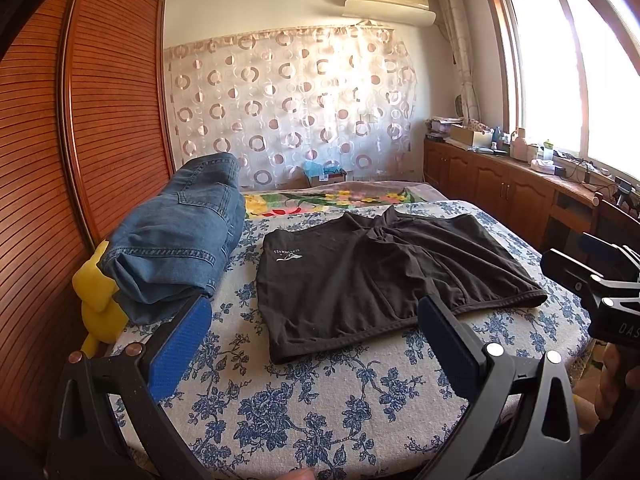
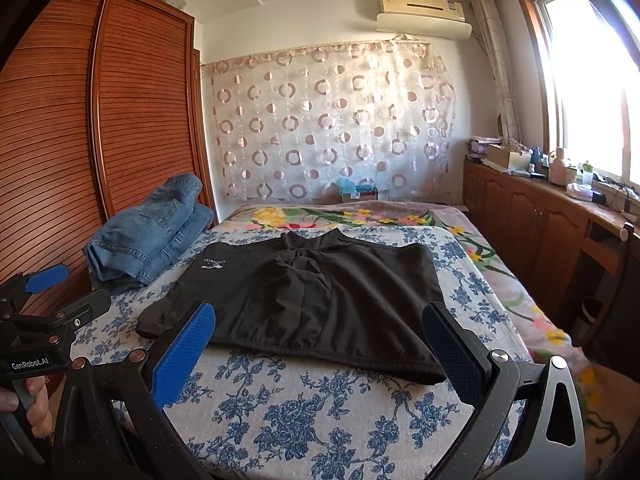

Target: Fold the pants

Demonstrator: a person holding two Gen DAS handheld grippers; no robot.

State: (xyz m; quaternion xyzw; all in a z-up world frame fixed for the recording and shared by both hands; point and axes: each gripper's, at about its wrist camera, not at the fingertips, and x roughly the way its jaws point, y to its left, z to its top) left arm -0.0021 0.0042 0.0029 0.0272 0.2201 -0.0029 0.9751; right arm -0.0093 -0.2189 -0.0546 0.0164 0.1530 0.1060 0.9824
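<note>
A pair of black shorts-like pants point(image 1: 360, 276) with a small white logo near one corner lies spread flat on the blue-flowered white bedcover point(image 1: 320, 408), in the middle of the bed. Its dark hem edge faces the person, and the cloth bunches into creases at the far middle.

The left gripper point(image 1: 316, 344), black with blue ribbed pads, hovers just in front of the pants' near edge, its fingers spread wide and holding nothing. The right gripper point(image 2: 320, 352) hangs likewise before the same near edge, splayed fully apart and empty, one pad toward each near corner of the pants.

Left of the pants, a folded heap of blue denim jeans point(image 1: 176, 240) sits against the slatted reddish-brown wooden wardrobe point(image 1: 100, 120), with a yellow soft toy point(image 1: 96, 304) tucked beside it. Beyond the pants, a bright floral blanket point(image 2: 360, 216) covers the far end of the bed. A hand point(image 2: 36, 408) grips the left tool's handle.
</note>
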